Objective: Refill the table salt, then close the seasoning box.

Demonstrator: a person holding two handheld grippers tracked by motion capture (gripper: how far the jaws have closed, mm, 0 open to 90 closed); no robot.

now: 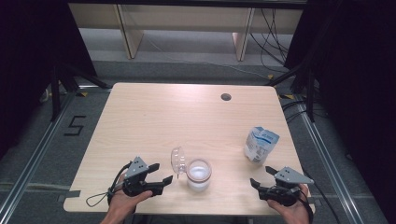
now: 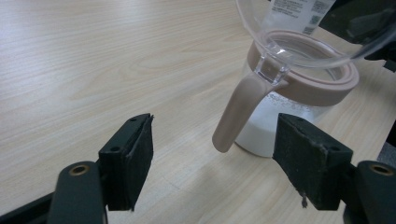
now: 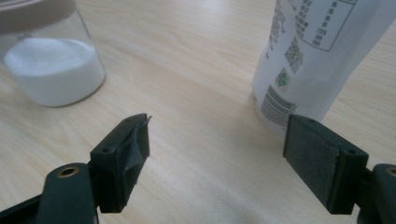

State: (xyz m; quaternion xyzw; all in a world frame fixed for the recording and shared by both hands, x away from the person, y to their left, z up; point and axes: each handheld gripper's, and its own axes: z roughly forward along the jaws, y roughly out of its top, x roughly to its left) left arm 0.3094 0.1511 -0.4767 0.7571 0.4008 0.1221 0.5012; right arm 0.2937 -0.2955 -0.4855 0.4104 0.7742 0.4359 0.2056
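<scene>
Pale beige table (image 1: 154, 116) with fine wood grain, dark round hole (image 1: 226, 97). Clear jar (image 1: 199, 175) with white powder inside, tan-pink collar (image 2: 327, 88) and latch (image 2: 238, 114), see-through lid (image 1: 178, 160); white pouch (image 1: 260, 144) with blue print, black text, barcode and QR code. Black left gripper (image 1: 161, 173) and right gripper (image 1: 261, 177), grey top plates, dark matte pads (image 2: 312, 161).

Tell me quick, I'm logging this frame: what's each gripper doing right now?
Left gripper: open, holding nothing; the jar latch hangs between its jaws, untouched.
Right gripper: open, empty, near the white pouch.
</scene>
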